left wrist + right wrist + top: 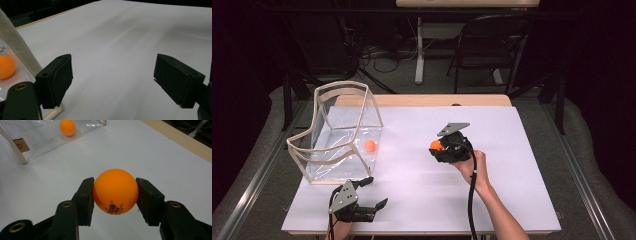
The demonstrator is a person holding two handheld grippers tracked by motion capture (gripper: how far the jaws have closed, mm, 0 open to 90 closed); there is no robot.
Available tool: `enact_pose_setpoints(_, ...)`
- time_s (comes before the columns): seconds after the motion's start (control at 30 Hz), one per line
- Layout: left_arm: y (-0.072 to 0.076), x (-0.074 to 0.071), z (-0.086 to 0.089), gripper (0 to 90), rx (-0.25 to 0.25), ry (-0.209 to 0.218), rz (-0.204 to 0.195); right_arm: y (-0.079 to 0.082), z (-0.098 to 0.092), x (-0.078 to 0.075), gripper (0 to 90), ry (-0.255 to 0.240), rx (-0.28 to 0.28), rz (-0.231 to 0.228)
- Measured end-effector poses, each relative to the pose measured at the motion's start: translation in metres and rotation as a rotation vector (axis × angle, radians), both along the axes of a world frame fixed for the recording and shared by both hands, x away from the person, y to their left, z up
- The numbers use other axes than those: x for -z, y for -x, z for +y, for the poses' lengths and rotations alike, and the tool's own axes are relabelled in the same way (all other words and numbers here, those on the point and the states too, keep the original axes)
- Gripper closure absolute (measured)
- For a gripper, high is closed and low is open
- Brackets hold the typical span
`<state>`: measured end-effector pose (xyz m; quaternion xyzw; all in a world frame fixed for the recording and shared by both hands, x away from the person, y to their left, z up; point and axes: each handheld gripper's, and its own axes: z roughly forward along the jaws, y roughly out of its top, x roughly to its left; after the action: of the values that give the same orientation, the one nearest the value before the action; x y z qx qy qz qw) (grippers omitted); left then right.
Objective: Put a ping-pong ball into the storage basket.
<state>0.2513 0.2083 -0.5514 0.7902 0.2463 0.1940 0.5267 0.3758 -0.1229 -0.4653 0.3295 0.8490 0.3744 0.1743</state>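
While the white table top (pixel 512 165) carried everything, the largest thing on it was the clear bag (pixel 339 132), a see-through pouch with pale stiff edging that stood open-mouthed toward the far left corner of the sheet. Inside that bag, low against its right-hand wall, lay an orange ball (pixel 370 145); the right gripper view caught it too, behind the clear plastic next to a small brown label.

To the right of the bag and well apart from it, the right gripper (pixel 437 146) was held in a hand (pixel 470 167) whose forearm came up from the near edge, with a black cable trailing down along it. Its jaws were closed on a second orange ball (pixel 115 191), one black pad pressed to each side, so the held ball sat squarely between them above the white surface. Small dark print showed on the lower face of that ball.

Just in front of the bag, at its near corner, the left gripper (pixel 377 192) sat by the near edge of the table. Its jaws stood wide apart with bare table top between them, and one pad (pixel 56 80) lay just beside the bag's pale edging.
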Motion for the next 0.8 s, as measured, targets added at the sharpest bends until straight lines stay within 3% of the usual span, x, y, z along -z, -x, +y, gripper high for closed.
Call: enact_pose_setpoints(0.8, -0.001, 0.000, 0.000, 15.7, 0.006, -0.001, 0.001, -0.011, 0.011, -0.009, 51.0, 0.001, -0.020, -0.005)
